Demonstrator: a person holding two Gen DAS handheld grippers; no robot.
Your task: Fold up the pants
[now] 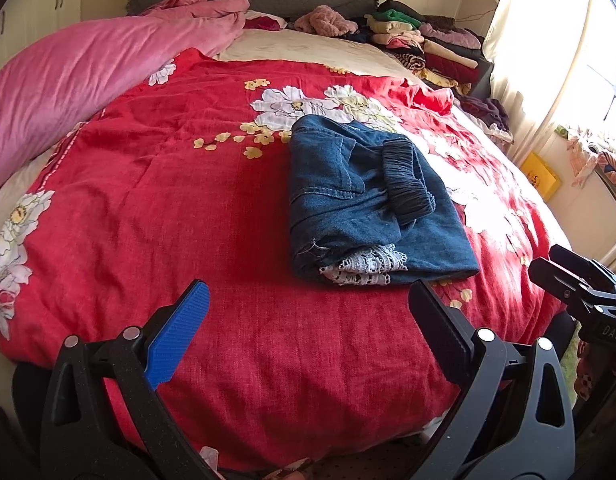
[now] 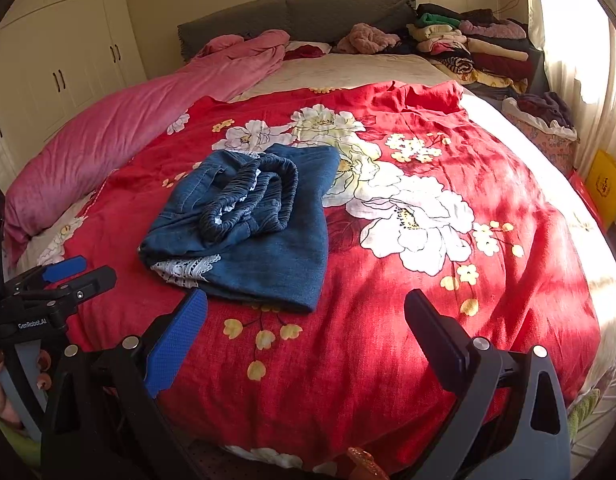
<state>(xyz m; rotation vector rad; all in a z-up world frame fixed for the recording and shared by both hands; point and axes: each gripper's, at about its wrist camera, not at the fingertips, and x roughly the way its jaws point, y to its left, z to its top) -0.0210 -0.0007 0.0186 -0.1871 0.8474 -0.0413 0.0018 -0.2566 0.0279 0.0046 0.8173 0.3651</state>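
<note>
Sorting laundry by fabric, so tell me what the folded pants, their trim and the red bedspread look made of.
Pants: blue denim, matte, with visible seam stitching and a twill look. The gathered waistband looks like darker elasticated fabric, ribbed by shirring. Trim: white lace, openwork with scalloped edges, probably cotton. Bedspread: red woven cloth with a slubby, linen-like grain and printed flowers; the fibre cannot be told.

The folded blue pants (image 2: 248,224) lie on the red flowered bedspread (image 2: 387,320), elastic waistband on top and white lace trim showing at the near edge. The right claw (image 2: 306,332) hangs just short of them, fingers wide apart and empty. The left claw (image 2: 74,270) shows at the left edge. Stacked clothes (image 2: 467,48) sit by the headboard.
</note>
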